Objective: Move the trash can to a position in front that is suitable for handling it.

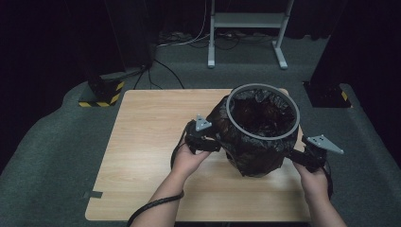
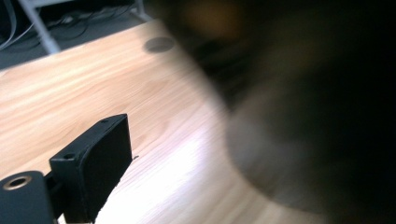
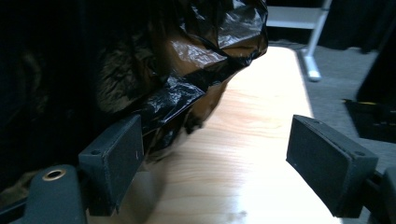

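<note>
The bin (image 1: 261,137) stands on the worktop (image 1: 146,142), toward its far right side. Left gripper (image 1: 204,141) at the bin's left flank: finger state cannot be told. Right gripper (image 3: 219,163) at its right flank: fingers spread, pinching nothing. A crinkled black bag (image 3: 187,60) lines the bin, draped over a grey rim ring (image 1: 263,88).

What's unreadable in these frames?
- Left tool: whether it grips the black bag; in the left gripper view a dark blur covers the right side, and the high view is too small.
- Bin's inside: high view, too dark.
- Bin's base: high view, bag hides it.
</note>
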Tool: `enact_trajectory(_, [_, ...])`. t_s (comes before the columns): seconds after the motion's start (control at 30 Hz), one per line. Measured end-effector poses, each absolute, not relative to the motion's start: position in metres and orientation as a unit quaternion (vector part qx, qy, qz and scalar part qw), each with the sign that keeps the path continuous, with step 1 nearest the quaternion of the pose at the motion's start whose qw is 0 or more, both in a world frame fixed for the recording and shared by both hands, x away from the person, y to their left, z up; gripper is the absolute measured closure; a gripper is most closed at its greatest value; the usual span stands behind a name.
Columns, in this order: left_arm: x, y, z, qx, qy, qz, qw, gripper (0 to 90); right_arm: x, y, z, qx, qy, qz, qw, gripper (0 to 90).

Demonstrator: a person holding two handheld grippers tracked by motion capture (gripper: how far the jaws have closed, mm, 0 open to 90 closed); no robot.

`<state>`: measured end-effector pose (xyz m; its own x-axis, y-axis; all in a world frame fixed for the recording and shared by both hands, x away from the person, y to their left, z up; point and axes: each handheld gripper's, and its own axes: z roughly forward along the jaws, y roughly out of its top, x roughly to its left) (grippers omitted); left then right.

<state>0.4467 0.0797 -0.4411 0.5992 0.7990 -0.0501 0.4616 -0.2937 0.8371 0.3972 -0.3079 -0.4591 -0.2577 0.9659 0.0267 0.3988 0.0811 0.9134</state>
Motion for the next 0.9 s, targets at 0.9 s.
enact_trajectory(0.9, [0.476, 0.055, -0.445, 0.770, 0.395, 0.182, 0.466, 26.8, 0.424, -0.303, -0.468, 0.505, 0.686, 0.439, 0.286, 39.9])
